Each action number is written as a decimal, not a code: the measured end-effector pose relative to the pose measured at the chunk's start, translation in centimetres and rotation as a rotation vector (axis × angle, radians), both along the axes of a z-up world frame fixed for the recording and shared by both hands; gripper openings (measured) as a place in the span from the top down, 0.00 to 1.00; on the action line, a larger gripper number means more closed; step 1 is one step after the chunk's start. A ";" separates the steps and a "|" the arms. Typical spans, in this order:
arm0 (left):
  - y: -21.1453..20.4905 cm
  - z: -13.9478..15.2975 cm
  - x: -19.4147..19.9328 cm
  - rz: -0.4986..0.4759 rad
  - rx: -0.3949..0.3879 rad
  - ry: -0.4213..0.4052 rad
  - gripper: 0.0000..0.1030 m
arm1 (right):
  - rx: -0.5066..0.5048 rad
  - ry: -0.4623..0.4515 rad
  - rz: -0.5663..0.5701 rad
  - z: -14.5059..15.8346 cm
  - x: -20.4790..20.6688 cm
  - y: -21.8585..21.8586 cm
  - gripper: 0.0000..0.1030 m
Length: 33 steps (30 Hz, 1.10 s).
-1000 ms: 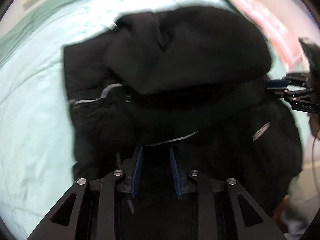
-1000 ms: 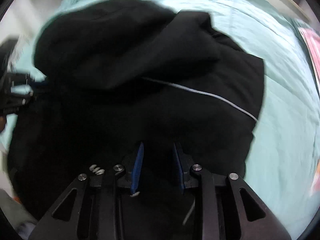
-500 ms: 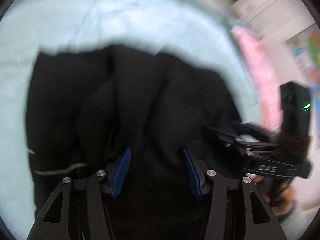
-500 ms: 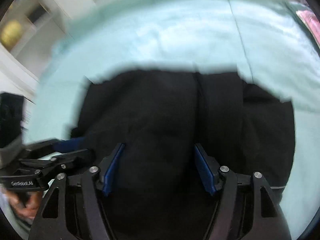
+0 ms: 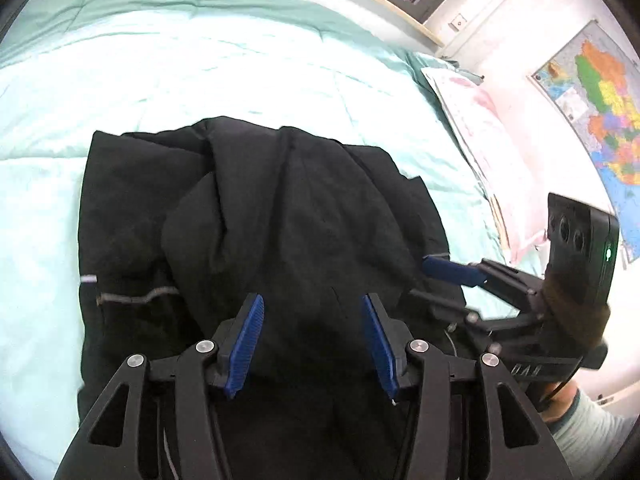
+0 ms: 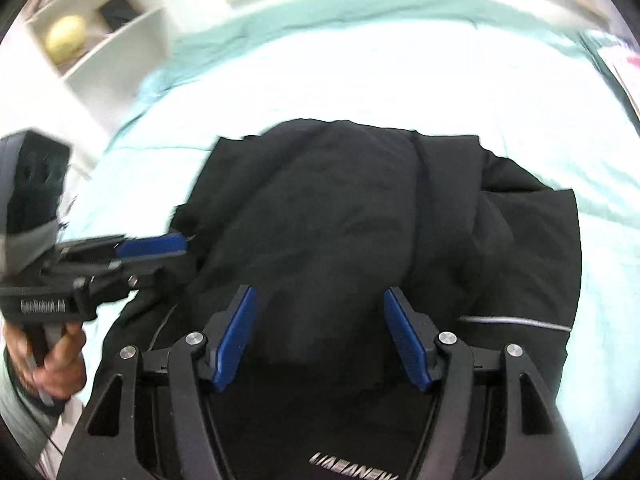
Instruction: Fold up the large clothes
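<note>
A large black garment (image 5: 280,220) lies bunched and folded over on the mint-green bed cover (image 5: 200,60), with a thin grey stripe at its left side. My left gripper (image 5: 312,336) hovers open over its near edge, and nothing is between the blue pads. My right gripper (image 6: 320,332) is also open above the same garment (image 6: 360,220), clear of the cloth. Each gripper shows in the other's view: the right gripper (image 5: 440,284) at the garment's right edge, the left gripper (image 6: 160,260) at its left edge.
A pink pillow (image 5: 480,140) lies at the bed's right side under a wall map (image 5: 600,100). A white shelf (image 6: 100,32) with a yellow ball (image 6: 66,36) stands beyond the bed's left. A person's hand (image 6: 52,356) grips the left handle.
Both grippers' jaws went from nearly shut down at the cloth to wide apart. Both drew up and back, so the whole garment and more of the bed now show.
</note>
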<state>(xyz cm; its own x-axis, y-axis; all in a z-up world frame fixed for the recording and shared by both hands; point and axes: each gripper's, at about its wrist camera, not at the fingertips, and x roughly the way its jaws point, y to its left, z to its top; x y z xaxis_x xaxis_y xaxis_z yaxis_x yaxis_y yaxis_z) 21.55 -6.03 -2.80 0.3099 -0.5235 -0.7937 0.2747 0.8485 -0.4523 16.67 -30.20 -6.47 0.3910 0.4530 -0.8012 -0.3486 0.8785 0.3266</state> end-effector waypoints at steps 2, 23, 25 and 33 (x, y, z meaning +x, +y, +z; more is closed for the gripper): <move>-0.8 -1.7 -0.2 -0.012 0.039 0.035 0.49 | -0.048 0.022 0.010 -1.5 -2.0 1.0 0.32; 15.1 -0.3 -12.4 0.209 0.149 0.147 0.54 | -0.113 0.225 -0.071 -3.8 -6.9 -8.2 0.35; 19.5 -1.1 -15.4 0.268 0.115 0.202 0.54 | -0.105 0.256 -0.121 -3.9 -8.0 -10.9 0.35; 20.3 -7.8 -20.3 0.318 -0.010 0.377 0.54 | 0.000 0.349 -0.295 -4.0 -10.1 -17.9 0.34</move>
<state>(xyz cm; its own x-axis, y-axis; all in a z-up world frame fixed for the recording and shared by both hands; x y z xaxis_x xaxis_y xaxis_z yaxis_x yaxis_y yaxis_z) 1.23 14.26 -10.64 0.1474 -0.4582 -0.8766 -0.1817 0.8586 -0.4793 6.57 -48.10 -10.48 0.2099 0.3631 -0.9078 0.0474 0.9236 0.3803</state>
